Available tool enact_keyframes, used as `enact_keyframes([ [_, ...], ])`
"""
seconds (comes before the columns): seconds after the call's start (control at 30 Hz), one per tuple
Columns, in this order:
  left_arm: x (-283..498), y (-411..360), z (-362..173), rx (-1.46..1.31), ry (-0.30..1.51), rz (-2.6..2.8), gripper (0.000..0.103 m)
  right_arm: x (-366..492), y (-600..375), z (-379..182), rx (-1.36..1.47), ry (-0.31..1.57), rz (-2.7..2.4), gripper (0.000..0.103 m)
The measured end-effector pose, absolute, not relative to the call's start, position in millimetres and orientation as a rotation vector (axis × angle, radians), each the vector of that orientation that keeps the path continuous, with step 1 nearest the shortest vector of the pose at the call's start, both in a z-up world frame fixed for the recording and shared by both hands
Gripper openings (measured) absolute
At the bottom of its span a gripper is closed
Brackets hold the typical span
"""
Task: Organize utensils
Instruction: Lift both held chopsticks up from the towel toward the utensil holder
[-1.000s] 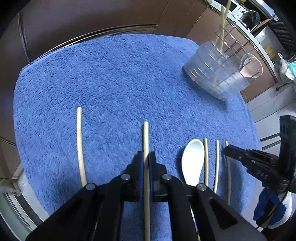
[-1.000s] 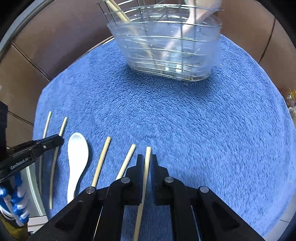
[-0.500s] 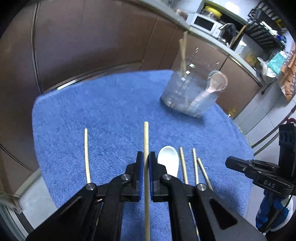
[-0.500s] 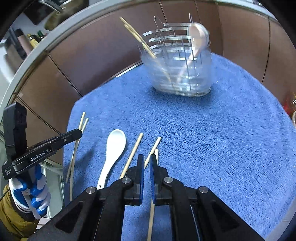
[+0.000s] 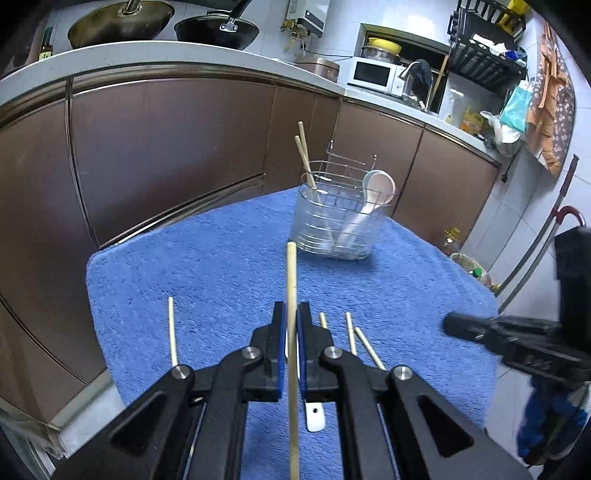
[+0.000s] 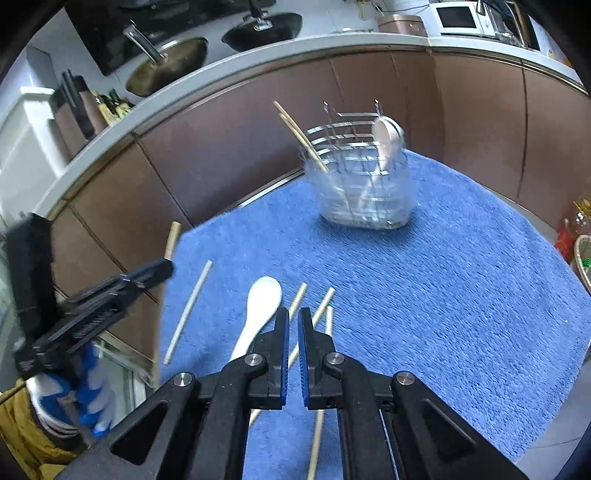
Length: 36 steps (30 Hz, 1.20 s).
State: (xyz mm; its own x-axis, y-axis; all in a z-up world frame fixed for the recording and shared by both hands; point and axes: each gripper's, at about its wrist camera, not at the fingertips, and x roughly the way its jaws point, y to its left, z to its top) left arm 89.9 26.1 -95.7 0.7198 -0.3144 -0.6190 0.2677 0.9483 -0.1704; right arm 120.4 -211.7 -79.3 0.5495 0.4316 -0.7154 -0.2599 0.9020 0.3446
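My left gripper [image 5: 291, 339] has its jaws clamped on a chopstick [image 5: 291, 288], which runs straight up between the blue pads and sticks out well past the tips, lifted off the towel. From the right wrist view that same gripper [image 6: 162, 267] shows at the left edge with the chopstick's tip [image 6: 173, 236] poking above it.

My right gripper [image 6: 291, 343] has its jaws nearly together with a narrow gap showing; I see nothing held between them. A chopstick [image 6: 321, 406] lies on the towel right under them, but I can't tell if the pads touch it.

On the blue towel [image 5: 221, 266] covering the tabletop, just below my left jaws: a white spoon [image 6: 258, 310], mostly hidden in the left view. Beside it lie two more loose chopsticks [image 5: 351, 332], close together and angled. One single chopstick [image 5: 171, 332] lies apart on the left side of the towel.

Farther back, near the towel's far edge, stands the clear utensil holder [image 5: 336, 221] in a wire frame. Inside it, two chopsticks [image 5: 306, 162] lean left and a pale spoon [image 5: 376, 188] leans right.

Behind the tabletop are brown cabinets [image 5: 166, 140], with a counter carrying pans [image 5: 214, 27] and a microwave [image 5: 371, 74].
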Motion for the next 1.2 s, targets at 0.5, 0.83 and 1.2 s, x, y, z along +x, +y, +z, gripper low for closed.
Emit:
enact_keyframes([
  [0.5,104.8,52.6,-124.1,-0.17,0.775,-0.301,0.005,202.8,-152.1,-160.7,-0.129,1.277,0.327,0.011],
  [0.83,107.1,62.0,-131.8,-0.217,0.782,-0.318,0.005,222.1,-140.0,-170.3,-0.207,1.382,0.319,0.01],
  [1.2,95.5,72.8,-124.3,-0.22,0.748,-0.311,0.005,178.3,-170.9,-128.5,-0.077,1.176,0.384,0.007],
])
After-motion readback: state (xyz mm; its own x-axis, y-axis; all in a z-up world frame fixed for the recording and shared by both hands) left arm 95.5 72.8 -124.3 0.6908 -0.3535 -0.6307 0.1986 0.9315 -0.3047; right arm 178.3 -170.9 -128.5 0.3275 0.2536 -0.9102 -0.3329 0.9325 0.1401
